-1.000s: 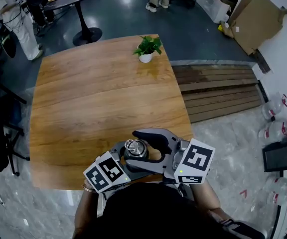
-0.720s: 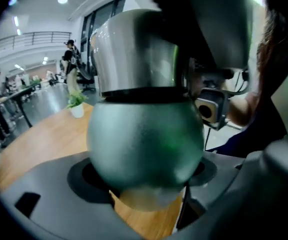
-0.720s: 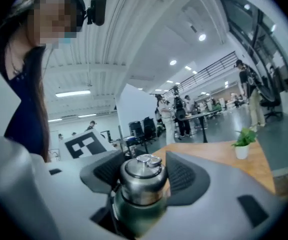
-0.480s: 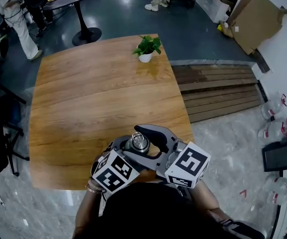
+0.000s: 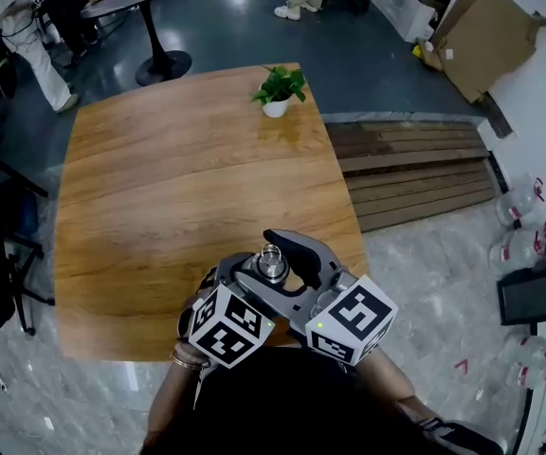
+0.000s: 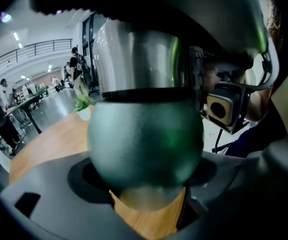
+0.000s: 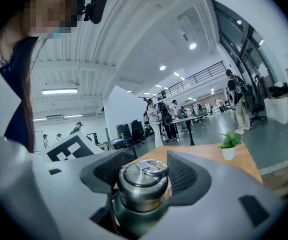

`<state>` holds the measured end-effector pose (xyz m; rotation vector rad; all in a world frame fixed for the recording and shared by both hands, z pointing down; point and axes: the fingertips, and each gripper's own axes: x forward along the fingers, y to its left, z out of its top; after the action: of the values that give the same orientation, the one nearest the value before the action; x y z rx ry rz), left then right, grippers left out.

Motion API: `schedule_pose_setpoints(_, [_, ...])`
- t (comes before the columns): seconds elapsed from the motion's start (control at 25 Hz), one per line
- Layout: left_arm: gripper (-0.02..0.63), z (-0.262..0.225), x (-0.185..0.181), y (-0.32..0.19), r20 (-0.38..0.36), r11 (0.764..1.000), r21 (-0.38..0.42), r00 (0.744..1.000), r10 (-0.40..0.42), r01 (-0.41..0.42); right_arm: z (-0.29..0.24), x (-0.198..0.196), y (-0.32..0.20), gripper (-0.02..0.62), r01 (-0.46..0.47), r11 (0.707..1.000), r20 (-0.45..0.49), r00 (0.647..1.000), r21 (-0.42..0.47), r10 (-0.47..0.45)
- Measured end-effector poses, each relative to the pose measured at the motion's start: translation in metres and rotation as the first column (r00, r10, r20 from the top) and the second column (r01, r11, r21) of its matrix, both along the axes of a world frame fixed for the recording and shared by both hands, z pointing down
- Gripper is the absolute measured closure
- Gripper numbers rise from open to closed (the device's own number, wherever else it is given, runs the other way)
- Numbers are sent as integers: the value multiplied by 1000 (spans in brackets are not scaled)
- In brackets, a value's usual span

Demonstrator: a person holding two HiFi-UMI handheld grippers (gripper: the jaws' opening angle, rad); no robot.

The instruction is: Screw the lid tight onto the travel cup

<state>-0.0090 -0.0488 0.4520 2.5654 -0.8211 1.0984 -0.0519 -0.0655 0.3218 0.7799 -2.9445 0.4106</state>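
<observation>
While clamping left gripper (image 5: 254,278) round dark-green metal travel cup (image 6: 144,149), pinches round silver lid (image 5: 271,260) with right gripper (image 7: 145,181). Sits lower centre of head view.

Cup (image 6: 144,144): dark matte green, with a brighter green glint on one side.
Lid (image 7: 143,176): brushed silver steel; a thin black band below it.
Left hand-held gripper (image 6: 146,189): mid-grey shell, black pads.
Right hand-held gripper (image 7: 145,181): mid-grey shell, black ribbed pads.
Cubes (image 5: 226,325): white faces with bold black square patterns; a small green light on each.
Tabletop (image 5: 178,188): warm orange-brown wood with darker wavy grain streaks.
Plant (image 5: 281,85): bright green leaves.
Pot (image 5: 275,110): white.
Floor (image 5: 245,17): glossy dark blue-grey beyond the tabletop; pale grey marbled nearer.
Steps (image 5: 415,183): dark brown planks.
Cardboard (image 5: 491,41): tan.
</observation>
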Motion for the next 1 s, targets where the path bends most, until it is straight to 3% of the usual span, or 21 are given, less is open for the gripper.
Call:
schedule_pose_setpoints(0.2, [206, -11, 10, 23, -162, 982, -69, 973, 164, -177, -16, 6, 14, 318, 206, 977, 143, 970, -56, -197])
schedule_pose_setpoints(0.44, [206, -6, 13, 35, -161, 959, -84, 953, 256, -271, -10, 3, 23, 318, 298, 952, 136, 948, -71, -287])
schedule_pose_setpoints(0.56, [206, -4, 11, 32, -154, 965, -95, 962, 227, -243, -10, 3, 19, 318, 252, 966, 119, 963, -64, -243])
schedule_pose_setpoints(0.72, [206, 0, -1, 8, -59, 996, -56, 996, 61, -64, -7, 5, 1, 318, 48, 998, 69, 997, -48, -45])
schedule_pose_setpoints(0.8, [206, 0, -4, 0, -37, 1000, -23, 999, -5, 4, -7, 5, -2, 318, 7, 999, 70, 998, -39, -4])
schedule_pose_setpoints(0.88, [206, -3, -1, 2, -74, 1000, -31, 997, 4, -6, -9, 3, 3, 318, 72, 997, 88, 994, -35, -69])
schedule_pose_setpoints(1.0, [206, -9, 6, 17, -173, 989, -75, 979, 111, -125, -11, 3, 18, 316, 239, 969, 130, 964, -54, -231])
